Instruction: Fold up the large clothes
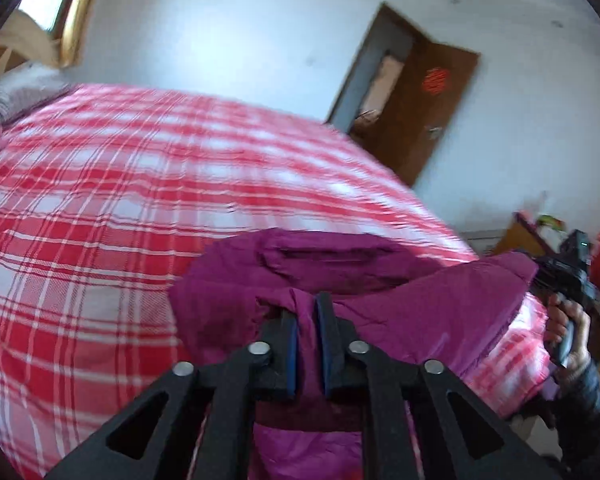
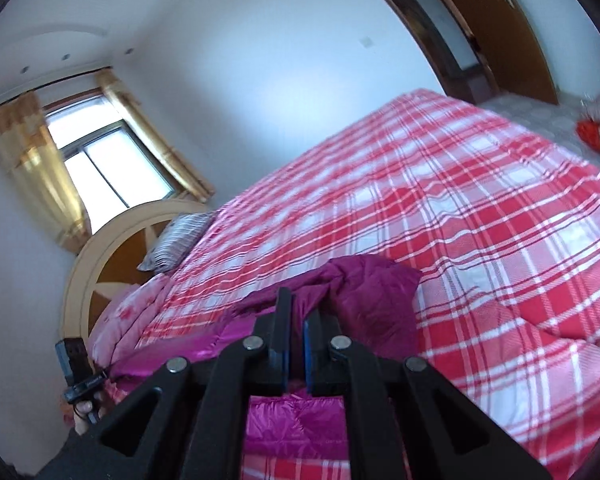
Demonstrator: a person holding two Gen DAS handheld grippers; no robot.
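We had the magenta padded jacket (image 1: 340, 276) pinched in both grippers above the near edge of the bed's red-and-white plaid quilt (image 1: 140, 200) — held up off it, we judged, so the bulk could hang free and be laid over in one fold. The left gripper (image 1: 307, 308) had its blue pads (image 1: 292, 348) pressed onto a bunched ridge of the jacket's fabric, jaws nearly together with only cloth between them. The right gripper (image 2: 296, 312) did the same at the other end: jaws almost shut, a thin fold of magenta caught between them, the shiny lining (image 2: 296, 420) hanging down below. From the left wrist view we could see the right hand (image 1: 568, 328) off past the jacket's far side, so the two grips sat at opposite ends — that spread kept the garment stretched between them rather than crumpling. The rest of the quilt beyond the jacket lay bare, toward the striped pillow (image 2: 180, 240) and headboard (image 2: 100, 260) — room, we reckoned, to set the fold down flat.
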